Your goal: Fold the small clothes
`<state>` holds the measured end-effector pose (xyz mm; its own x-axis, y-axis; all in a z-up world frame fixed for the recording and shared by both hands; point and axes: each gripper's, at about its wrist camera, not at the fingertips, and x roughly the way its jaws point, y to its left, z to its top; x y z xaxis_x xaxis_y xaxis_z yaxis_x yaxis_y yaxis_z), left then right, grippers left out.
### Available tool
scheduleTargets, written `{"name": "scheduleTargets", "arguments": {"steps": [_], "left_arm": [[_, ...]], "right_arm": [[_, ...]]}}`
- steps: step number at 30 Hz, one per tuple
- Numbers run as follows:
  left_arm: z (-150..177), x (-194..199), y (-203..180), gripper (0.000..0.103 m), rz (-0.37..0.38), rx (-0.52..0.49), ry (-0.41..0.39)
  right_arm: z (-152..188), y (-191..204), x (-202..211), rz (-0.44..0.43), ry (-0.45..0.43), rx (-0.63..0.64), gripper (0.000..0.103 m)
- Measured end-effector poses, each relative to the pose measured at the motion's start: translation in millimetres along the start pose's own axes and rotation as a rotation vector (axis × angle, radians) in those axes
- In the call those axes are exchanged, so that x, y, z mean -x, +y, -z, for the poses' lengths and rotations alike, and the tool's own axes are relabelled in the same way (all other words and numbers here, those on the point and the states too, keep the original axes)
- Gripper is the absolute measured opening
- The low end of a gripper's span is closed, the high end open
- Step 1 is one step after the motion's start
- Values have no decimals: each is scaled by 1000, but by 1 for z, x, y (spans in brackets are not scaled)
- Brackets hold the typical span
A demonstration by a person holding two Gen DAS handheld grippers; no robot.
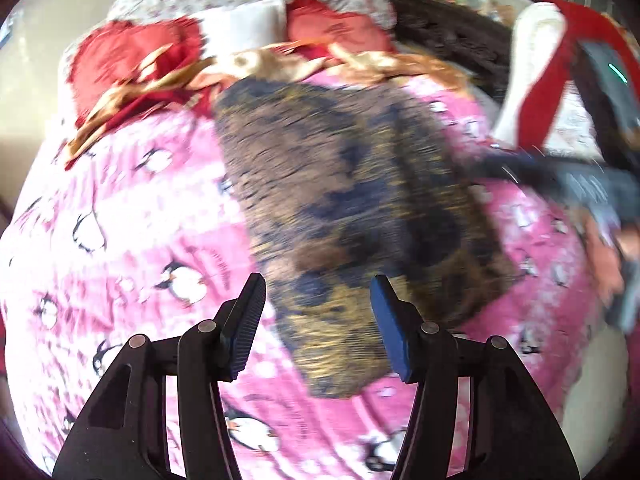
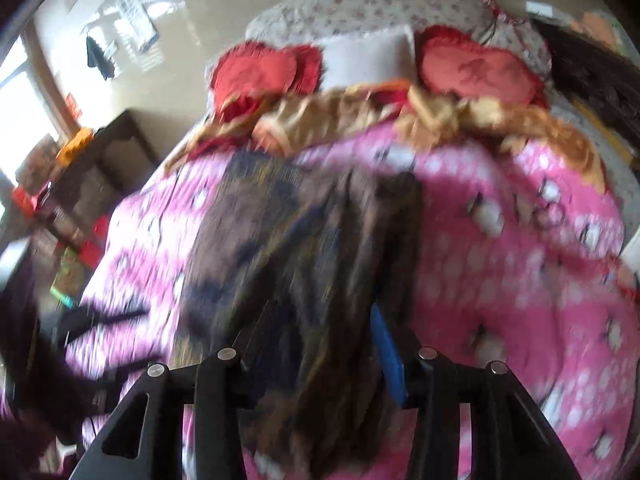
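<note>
You have just laid the brown cloth (image 1: 360, 200) folded on the pink blanket (image 1: 140, 220), your left gripper (image 1: 318, 320) part open holding nothing, your right gripper (image 2: 320, 344) part open with cloth between its fingers, so next smooth it.

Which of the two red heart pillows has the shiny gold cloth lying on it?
The left red heart pillow: the gold cloth drapes across its front. The right red heart pillow, beyond the white pillow, shows its whole face.
</note>
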<state>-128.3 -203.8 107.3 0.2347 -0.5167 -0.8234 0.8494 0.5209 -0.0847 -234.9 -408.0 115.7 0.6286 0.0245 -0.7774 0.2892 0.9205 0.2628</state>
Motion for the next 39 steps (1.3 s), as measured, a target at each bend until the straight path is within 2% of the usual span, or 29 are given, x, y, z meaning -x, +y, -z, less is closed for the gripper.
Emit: {"name": "scheduleTargets", "arguments": {"steps": [2,3,4,5,7,10,13,14,16,17,19,21,22,23,26,27,29,33,37,39], "left_arm": [[4,-10,15,54,6,27,22],[6,-15,16,54,3,34,31],[8,-20,15,54,0,33,39],[12,-24,14,54,-9,30,48],[13,-39,16,54,-18,30,71],[18,-48,17,54,-5,40,89],[16,-43,17,54,-19,30,65],[14,-40,18,54,-23,33,54],[9,-38,20,54,-22,41,39],[7,-39,21,54,-25,43,35],[3,-39,20,54,-35,46,27],[-3,-42,19,54,-41,50,28],[-4,-43,18,54,-46,51,30],[-8,-46,17,54,-51,49,31],[-12,-50,15,58,-55,40,26],[-12,-52,14,59,-56,36,25],[-13,-55,13,60,-60,29,31],[-14,-57,15,60,-58,41,42],[-14,-53,17,60,-51,58,36],[-16,-49,17,60,-56,60,26]], "right_arm": [[22,5,-11,0,46,-8,43],[31,7,-18,20,75,-5,37],[42,8,-26,44,99,8,14],[51,9,-27,54,96,17,7],[60,1,-20,53,63,-12,7],[73,-11,-21,74,79,-49,7],[63,-19,-14,12,51,-96,10],[54,-21,-7,-7,14,-114,23],[32,-23,8,20,-82,-134,48],[19,-23,10,43,-117,-133,48],[-7,-20,1,88,-127,-122,48],[-30,-13,-18,85,-126,-125,46],[-39,-12,-29,88,-116,-122,41],[-47,-12,-42,123,-100,-114,27],[-59,-14,-67,239,-87,-92,15],[-59,-16,-72,273,-87,-84,15],[-56,-25,-78,285,-95,-105,15],[-51,-43,-64,210,-118,-202,18],[-45,-32,-38,163,-140,-193,27],[-40,-19,-28,136,-154,-162,40]]}}
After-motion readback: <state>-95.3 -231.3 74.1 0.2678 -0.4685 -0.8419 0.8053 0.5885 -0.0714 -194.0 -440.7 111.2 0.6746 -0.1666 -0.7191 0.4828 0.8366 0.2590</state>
